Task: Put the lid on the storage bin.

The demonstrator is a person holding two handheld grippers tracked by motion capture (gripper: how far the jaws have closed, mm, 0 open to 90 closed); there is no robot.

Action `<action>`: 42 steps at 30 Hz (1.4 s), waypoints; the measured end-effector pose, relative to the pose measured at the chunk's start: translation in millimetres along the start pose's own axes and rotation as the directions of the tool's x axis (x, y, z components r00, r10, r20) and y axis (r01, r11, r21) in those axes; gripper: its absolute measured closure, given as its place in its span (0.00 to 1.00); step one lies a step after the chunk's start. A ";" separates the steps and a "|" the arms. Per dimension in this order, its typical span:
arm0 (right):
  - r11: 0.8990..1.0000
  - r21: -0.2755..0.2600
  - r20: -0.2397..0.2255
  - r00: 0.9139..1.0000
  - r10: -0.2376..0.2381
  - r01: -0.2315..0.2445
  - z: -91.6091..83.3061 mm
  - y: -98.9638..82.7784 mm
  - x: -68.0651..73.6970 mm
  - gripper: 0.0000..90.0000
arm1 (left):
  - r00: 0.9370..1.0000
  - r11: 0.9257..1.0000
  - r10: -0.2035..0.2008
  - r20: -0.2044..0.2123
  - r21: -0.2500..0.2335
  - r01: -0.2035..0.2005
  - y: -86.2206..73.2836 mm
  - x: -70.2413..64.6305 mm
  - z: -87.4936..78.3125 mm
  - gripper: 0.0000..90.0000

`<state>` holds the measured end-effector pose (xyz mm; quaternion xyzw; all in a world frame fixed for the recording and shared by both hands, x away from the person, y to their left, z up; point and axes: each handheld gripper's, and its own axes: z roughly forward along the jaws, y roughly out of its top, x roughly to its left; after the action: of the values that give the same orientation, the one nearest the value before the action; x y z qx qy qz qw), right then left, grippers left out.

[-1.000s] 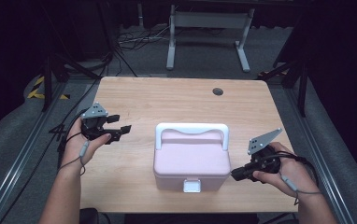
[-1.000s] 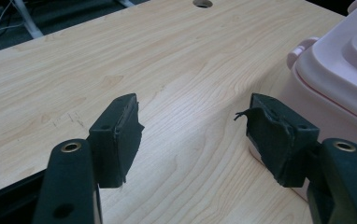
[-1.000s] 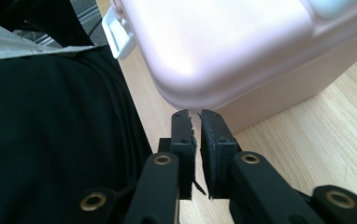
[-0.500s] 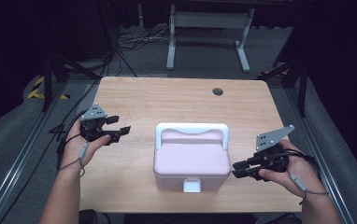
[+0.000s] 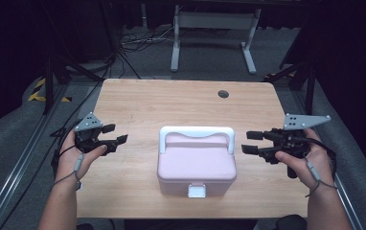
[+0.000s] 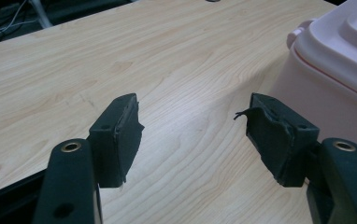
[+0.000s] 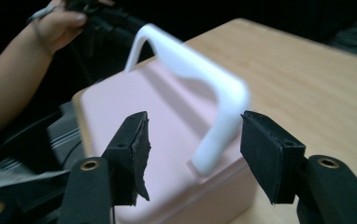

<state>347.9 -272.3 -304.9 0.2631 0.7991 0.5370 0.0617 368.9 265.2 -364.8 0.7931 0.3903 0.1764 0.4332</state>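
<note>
A pink lidded box [image 5: 196, 165] sits at the middle of the wooden table [image 5: 171, 103], its white handle [image 5: 196, 132] standing upright and a white latch [image 5: 196, 191] on its front. Left of the box, my left gripper [image 5: 115, 136] is open and empty over bare wood. In the left gripper view the box [image 6: 335, 70] lies beyond the right jaw of that gripper [image 6: 193, 135]. My right gripper [image 5: 250, 143] hovers just right of the handle's end, apart from it. Its jaws have just been opening and hold nothing. Past the right gripper [image 7: 193, 154] I see the handle [image 7: 200, 84].
A round cable hole [image 5: 223, 94] sits near the table's far edge. Beyond the table stands a grey metal frame [image 5: 210, 28], with cables [image 5: 138, 40] on the floor. Dark rails run along both sides of the table. The person's left hand [image 7: 60, 23] shows beyond the box.
My right gripper has risen and moved from the box's front right corner back to beside the handle, and its jaws have opened. The left gripper has stayed put.
</note>
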 end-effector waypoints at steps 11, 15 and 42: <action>0.996 -0.084 0.283 0.958 0.050 -0.027 -18.8 -13.6 -47.4 0.35 | 0.999 1.000 -0.013 -0.033 0.013 0.014 -5.5 5.0 1.1 0.40; 0.998 -0.038 0.357 0.932 0.058 -0.047 -22.0 -21.5 -60.7 0.33 | 0.999 1.000 -0.013 -0.049 0.023 0.014 -7.7 9.5 3.2 0.40; 0.963 0.178 0.433 0.895 0.108 -0.203 28.9 -89.9 -125.1 0.23 | 0.995 0.992 0.000 -0.104 0.128 0.013 -22.8 23.8 28.7 0.38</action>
<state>433.9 -334.9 -420.0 0.4409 0.7974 0.3801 0.1593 391.1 275.1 -401.1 0.8079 0.4253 0.1906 0.3608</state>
